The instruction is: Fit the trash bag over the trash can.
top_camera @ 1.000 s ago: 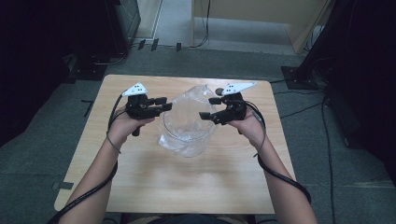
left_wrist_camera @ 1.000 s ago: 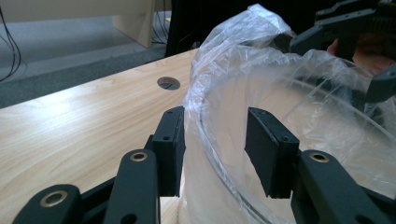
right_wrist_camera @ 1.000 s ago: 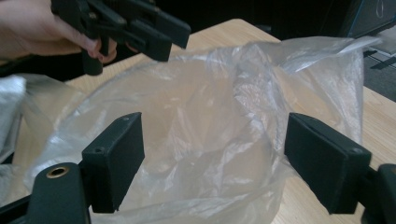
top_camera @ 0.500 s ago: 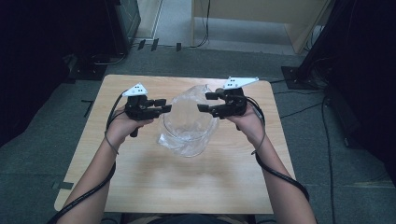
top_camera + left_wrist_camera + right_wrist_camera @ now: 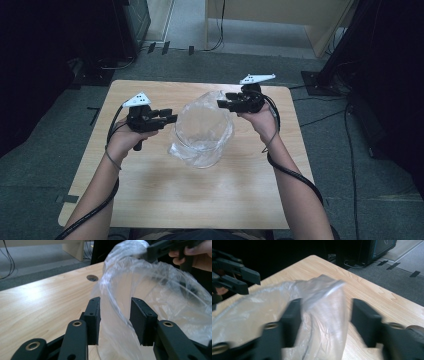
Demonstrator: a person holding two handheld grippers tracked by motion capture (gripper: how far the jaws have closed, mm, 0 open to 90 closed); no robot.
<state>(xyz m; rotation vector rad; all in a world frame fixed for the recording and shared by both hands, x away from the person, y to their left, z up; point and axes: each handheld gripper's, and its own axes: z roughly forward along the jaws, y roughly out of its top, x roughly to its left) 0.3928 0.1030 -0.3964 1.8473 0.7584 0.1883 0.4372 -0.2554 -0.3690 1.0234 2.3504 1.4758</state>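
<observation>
A clear plastic bag (image 5: pixel 202 131) stands near the middle of the wooden table (image 5: pixel 150 200), with its mouth open and turned upward; its body leans a little toward the person, so the long axis runs from the far rim down to the near bottom edge that lies on the wood. The left gripper (image 5: pixel 167 119) is at the left rim of the bag and the right gripper (image 5: pixel 223 103) is at the far right rim. In the left gripper view the bag's film (image 5: pixel 150 290) and a thin curved rim pass between the two black jaws, which stand apart with gaps on both sides, so they are open around the plastic and do not press it. This view also shows a round hole (image 5: pixel 92 278) in the table top, which the high view does not make clear. In the right gripper view, which is blurred, a raised fold of the bag (image 5: pixel 322 297) stands between the jaws; these have just been closing, but a gap is visible on the right side and no pressing shows. Compared with one second ago, the right hand (image 5: pixel 260 117) is now farther back and higher on the bag rim, while the left hand (image 5: pixel 131 140) has kept its place.
</observation>
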